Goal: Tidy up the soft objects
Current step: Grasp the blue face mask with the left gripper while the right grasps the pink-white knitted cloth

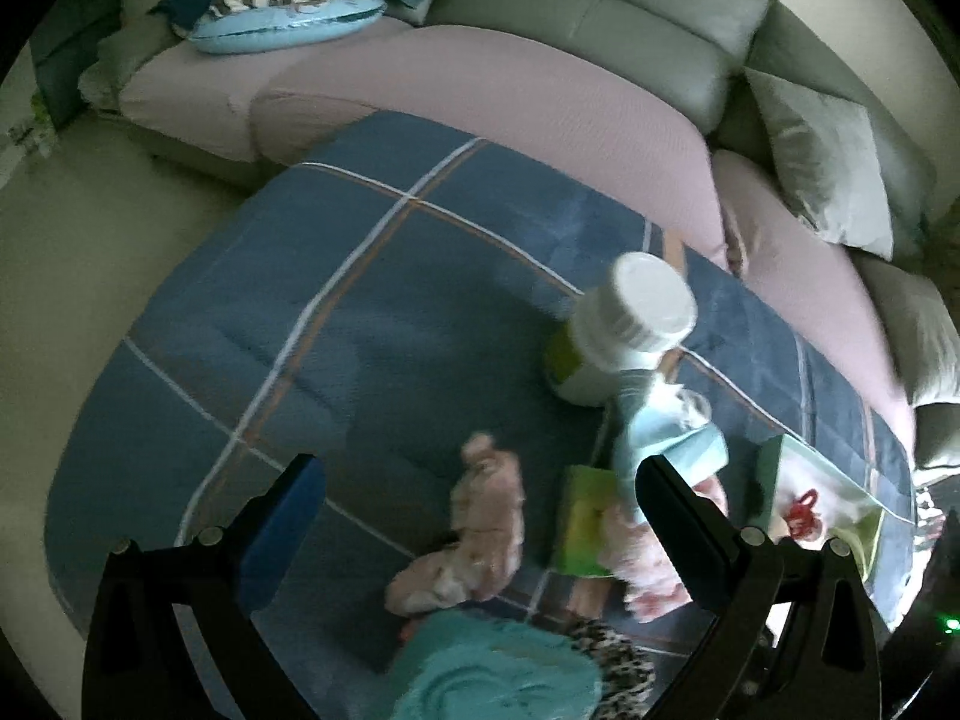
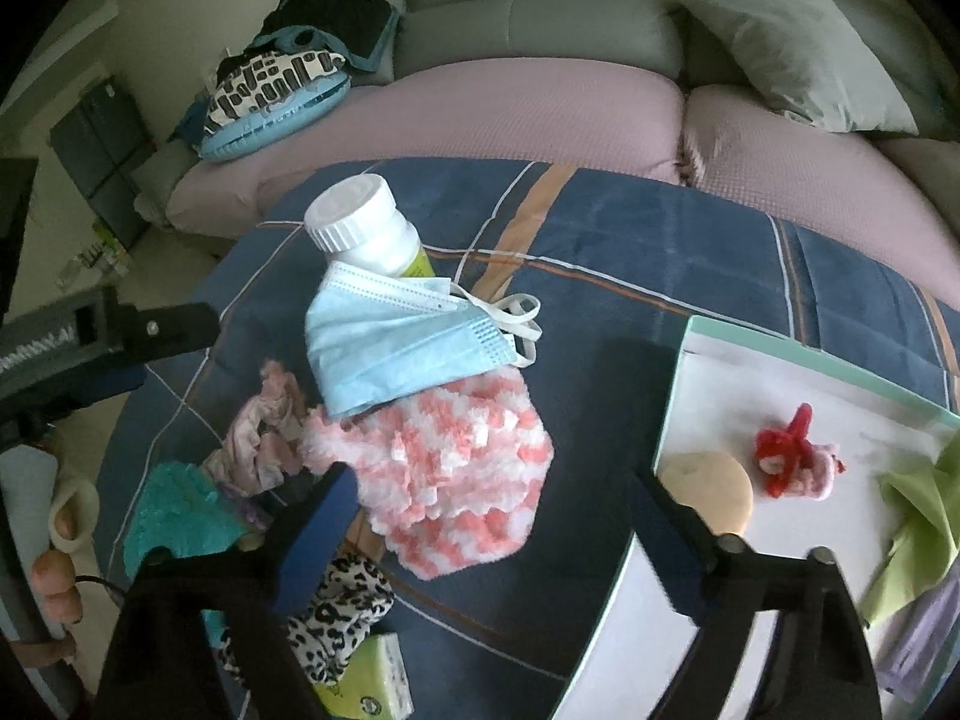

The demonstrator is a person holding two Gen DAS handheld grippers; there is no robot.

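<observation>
Right claw [image 2: 489, 531]: my fingers stand wide apart with nothing between them, hanging over the blue plaid bench cover [image 2: 690, 252].
Pink-and-white fluffy cloth [image 2: 456, 474]: lies mid-bench, between and just ahead of my right fingertips.
Blue face mask [image 2: 399, 342]: overlaps the fluffy cloth's far edge, leaning against the white bottle [image 2: 366, 228].
White tray [image 2: 810, 360]: at the bench's right edge, beside my right finger.
Left claw [image 1: 480, 504]: spread wide, empty, above a pale pink cloth [image 1: 486, 516].
</observation>
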